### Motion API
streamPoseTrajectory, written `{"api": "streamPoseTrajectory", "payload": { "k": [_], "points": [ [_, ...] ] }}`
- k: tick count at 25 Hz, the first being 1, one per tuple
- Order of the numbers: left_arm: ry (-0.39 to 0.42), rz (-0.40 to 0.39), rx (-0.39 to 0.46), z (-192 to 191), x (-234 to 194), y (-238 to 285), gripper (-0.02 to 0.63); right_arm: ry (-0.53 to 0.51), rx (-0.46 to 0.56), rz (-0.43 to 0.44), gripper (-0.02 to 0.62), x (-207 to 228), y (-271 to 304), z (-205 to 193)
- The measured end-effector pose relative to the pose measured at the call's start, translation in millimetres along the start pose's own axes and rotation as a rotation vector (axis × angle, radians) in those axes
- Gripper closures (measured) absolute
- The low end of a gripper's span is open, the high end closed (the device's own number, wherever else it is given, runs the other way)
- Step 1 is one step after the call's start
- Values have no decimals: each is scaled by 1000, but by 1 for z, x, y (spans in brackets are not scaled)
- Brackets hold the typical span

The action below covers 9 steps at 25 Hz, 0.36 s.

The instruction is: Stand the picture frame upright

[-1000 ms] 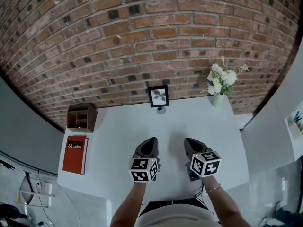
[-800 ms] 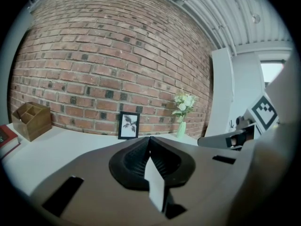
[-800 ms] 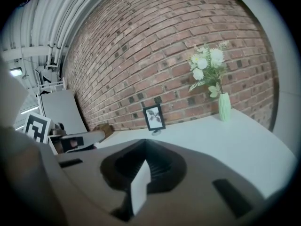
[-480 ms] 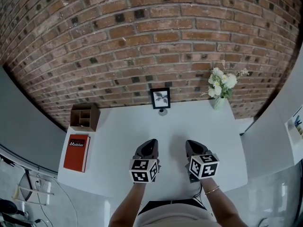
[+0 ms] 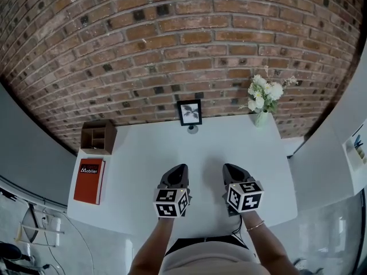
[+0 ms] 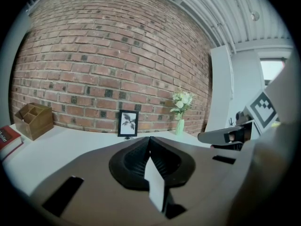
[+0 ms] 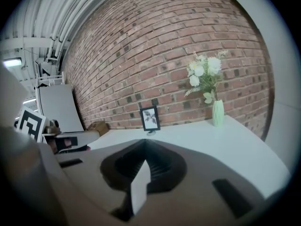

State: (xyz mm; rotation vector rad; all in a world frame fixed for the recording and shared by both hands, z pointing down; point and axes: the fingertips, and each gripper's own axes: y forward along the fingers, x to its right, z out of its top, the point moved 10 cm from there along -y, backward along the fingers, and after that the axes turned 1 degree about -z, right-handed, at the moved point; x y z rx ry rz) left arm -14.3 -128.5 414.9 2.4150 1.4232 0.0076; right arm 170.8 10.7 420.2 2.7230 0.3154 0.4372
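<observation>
the picture frame already stands upright at the table's far edge, by the brick wall. the left gripper and right gripper hover at the near side, both closed and empty. the task looks finished, so the next move only calls for leaving the frame alone.

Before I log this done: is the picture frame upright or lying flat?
Upright. The picture frame stands at the back of the table by the brick wall, its picture facing both gripper views.
</observation>
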Motion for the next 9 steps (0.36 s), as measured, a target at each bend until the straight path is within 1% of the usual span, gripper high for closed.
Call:
{"api": "streamPoseTrajectory", "payload": {
  "k": [9],
  "points": [
    [-16, 0, -16, 2, -7, 8, 612, 3, -1, 10, 593, -1, 7, 4]
  ]
}}
